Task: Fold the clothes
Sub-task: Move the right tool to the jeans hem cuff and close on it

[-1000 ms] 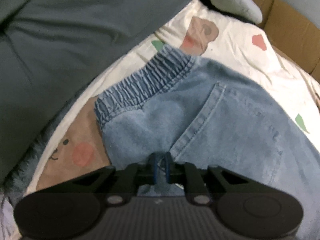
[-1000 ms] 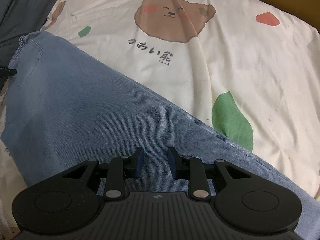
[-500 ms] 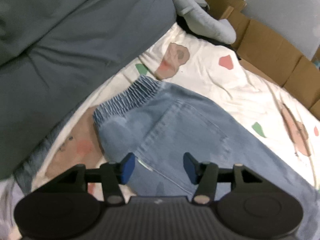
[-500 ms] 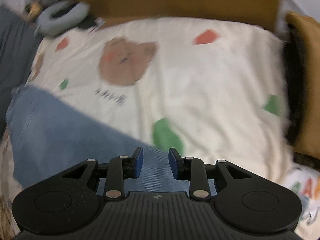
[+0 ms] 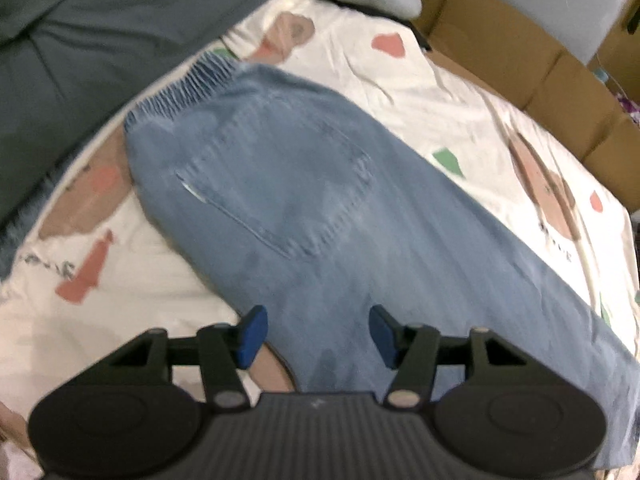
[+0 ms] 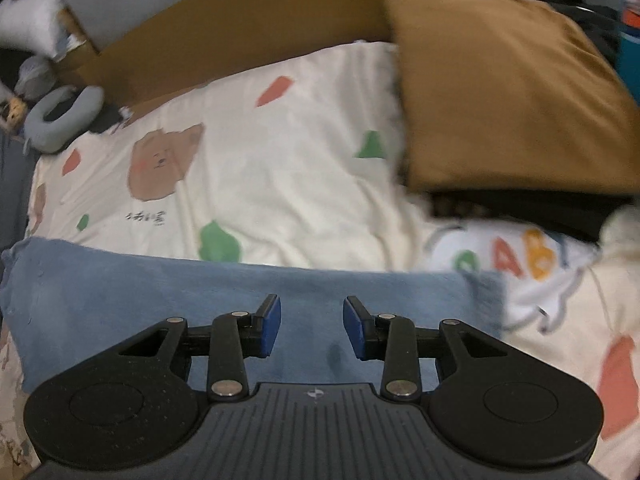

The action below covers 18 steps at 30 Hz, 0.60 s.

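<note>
jeans (image 5: pixel 320 200) lie flat on the bear-print sheet (image 5: pixel 460 92), waistband far left | left gripper (image 5: pixel 316 334) released, jaws just opened, nothing gripped | right gripper (image 6: pixel 312 328) released, jaws just widening, above denim

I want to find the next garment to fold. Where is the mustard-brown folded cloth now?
In the right wrist view, the mustard-brown folded cloth lies at the upper right on the cream bear-print bedsheet, beside the brown cardboard, above a white garment with coloured letters.
</note>
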### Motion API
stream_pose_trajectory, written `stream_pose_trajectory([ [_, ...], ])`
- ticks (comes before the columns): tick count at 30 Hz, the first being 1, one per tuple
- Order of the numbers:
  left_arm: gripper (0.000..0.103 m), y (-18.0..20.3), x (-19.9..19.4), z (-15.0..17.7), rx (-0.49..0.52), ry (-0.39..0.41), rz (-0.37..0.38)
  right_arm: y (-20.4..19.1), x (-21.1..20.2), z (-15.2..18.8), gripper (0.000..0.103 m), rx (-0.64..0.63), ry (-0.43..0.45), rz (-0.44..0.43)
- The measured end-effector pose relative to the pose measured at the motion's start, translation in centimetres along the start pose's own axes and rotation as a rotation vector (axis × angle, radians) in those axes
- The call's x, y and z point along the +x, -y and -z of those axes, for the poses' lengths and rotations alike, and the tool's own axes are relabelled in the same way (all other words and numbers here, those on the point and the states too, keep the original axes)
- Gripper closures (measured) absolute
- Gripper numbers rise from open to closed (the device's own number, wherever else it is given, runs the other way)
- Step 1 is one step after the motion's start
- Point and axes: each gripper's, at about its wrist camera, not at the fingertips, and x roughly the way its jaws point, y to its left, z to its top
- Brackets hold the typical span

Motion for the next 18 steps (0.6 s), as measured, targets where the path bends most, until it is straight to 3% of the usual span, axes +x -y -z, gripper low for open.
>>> stream_pose_trajectory([
  [3,0.043,1.0,0.2,0.7,0.010,-0.023,0.007,1.6,-0.8,1.2,0.060,0.031,0.017,0.041],
  [6,0.042,2.0,0.2,1.2,0.019,-0.041,0.010,2.8,-1.3,2.6,0.052,0.053,0.033,0.085],
  [18,0.037,4.8,-0.1,2.5,0.076,-0.117,0.000,6.1,-1.6,7.1,0.049,0.125,0.056,0.197],
])
